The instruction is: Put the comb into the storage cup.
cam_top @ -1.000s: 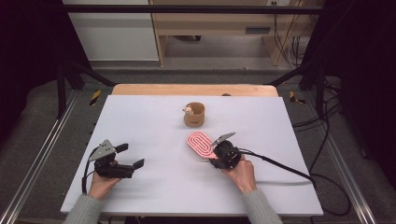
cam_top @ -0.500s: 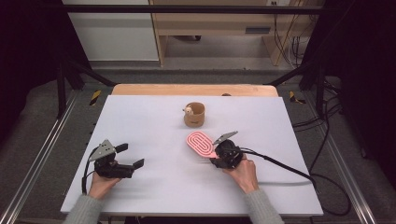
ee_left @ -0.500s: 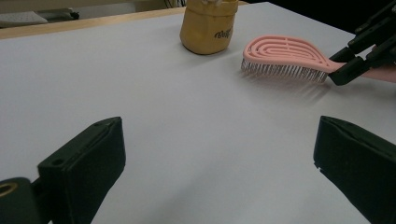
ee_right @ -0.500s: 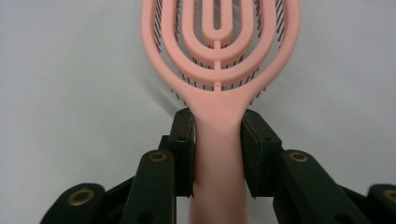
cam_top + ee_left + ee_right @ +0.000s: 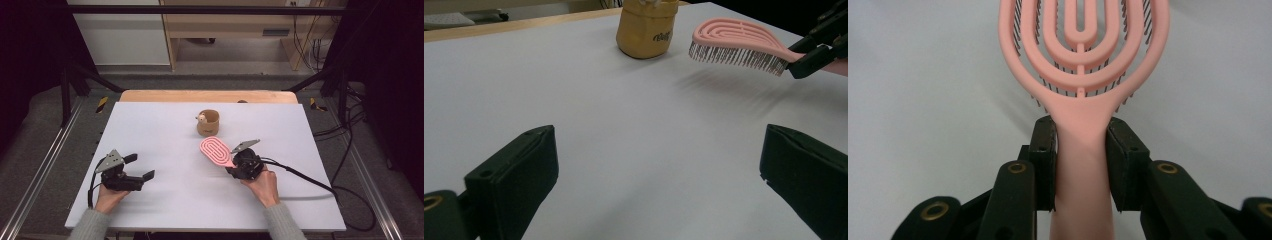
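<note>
I am holding a pink brush (image 5: 216, 151) by its handle in my right gripper (image 5: 239, 164), lifted clear of the white table (image 5: 165, 200) with its bristles pointing down; I judge this to be the carrying step, with the brush on its way toward the tan cup (image 5: 208, 122). Taking the cup as the landmark, the brush head hangs just in front of it and slightly to its right, near but not touching, and the gripper sits farther out on that same side, closer to me. In the right gripper view the two black jaws pinch the handle from either side, just below where it widens into the looped head (image 5: 1083, 45). My left gripper (image 5: 141, 168) rests well away from the cup, down at the near left of the table, its jaws spread wide with nothing between them. From the left gripper view the brush (image 5: 744, 44) floats to the right of the cup (image 5: 646, 28), its shadow on the table below. The next move, I think, calls for tipping the brush upright and lowering it into the cup's mouth without knocking the cup over.
</note>
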`<action>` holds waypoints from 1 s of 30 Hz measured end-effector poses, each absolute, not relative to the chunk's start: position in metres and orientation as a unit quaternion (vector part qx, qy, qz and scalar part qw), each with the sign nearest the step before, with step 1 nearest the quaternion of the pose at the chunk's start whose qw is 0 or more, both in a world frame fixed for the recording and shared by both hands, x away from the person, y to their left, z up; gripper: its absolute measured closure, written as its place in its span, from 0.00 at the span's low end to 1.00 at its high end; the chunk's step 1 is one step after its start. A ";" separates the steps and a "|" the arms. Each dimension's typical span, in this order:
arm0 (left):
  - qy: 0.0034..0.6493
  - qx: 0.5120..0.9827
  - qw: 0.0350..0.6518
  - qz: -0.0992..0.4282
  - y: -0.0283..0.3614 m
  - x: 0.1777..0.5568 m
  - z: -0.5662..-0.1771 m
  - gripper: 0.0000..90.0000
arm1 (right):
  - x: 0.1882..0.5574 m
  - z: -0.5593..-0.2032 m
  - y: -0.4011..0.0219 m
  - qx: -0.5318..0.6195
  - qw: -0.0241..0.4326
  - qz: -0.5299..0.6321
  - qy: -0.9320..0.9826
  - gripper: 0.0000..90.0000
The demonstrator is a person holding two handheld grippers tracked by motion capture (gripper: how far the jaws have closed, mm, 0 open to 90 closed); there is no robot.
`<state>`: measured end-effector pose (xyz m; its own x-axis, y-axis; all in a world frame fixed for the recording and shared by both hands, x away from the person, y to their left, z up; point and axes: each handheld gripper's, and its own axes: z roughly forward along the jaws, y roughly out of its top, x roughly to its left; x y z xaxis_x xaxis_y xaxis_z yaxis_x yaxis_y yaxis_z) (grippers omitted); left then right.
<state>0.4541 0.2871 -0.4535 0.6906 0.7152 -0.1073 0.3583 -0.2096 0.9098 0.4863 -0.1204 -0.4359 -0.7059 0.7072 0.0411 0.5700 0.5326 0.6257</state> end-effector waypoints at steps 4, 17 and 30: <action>0.354 0.758 0.520 0.171 0.286 0.454 -0.454 0.03 | 0.485 -0.432 -0.122 0.365 0.110 0.326 0.865 0.76; 0.352 0.758 0.524 0.164 0.280 0.453 -0.452 0.03 | 0.481 -0.424 -0.126 0.364 0.117 0.346 0.857 0.76; 0.355 0.757 0.527 0.153 0.272 0.452 -0.450 0.03 | 0.477 -0.420 -0.128 0.360 0.125 0.360 0.852 0.76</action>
